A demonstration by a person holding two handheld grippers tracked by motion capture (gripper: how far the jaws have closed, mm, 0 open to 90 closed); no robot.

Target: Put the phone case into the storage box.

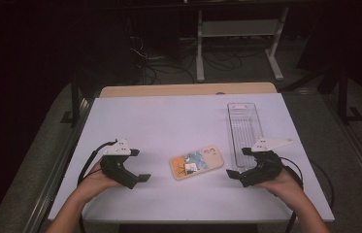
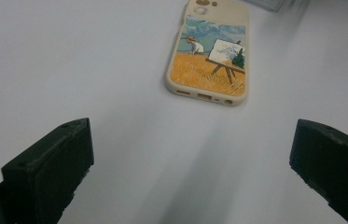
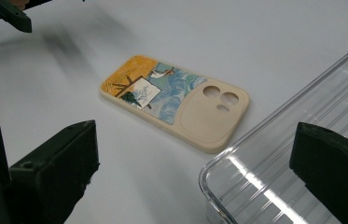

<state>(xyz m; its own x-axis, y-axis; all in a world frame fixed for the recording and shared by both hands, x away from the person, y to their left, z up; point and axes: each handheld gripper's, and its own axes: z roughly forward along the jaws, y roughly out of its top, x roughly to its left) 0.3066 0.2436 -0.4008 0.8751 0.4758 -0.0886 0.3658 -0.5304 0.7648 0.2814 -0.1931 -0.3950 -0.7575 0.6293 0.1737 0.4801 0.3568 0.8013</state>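
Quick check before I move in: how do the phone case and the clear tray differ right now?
The phone case is opaque cream with a painted field scene; the clear tray is see-through and ribbed. The phone case is shorter and lies slanted; the clear tray runs lengthwise away from the person. Both rest flat on the white table, apart.

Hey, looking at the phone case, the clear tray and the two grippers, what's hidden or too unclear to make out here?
- Phone case, high view: the printed picture is too small to read.
- Phone case, left gripper view: its camera end is cut off by the top edge.
- Clear tray, right gripper view: its far end runs off the right edge and a black finger covers part of it.
- Floor behind the table, high view: too dark to tell the cables and frames apart.
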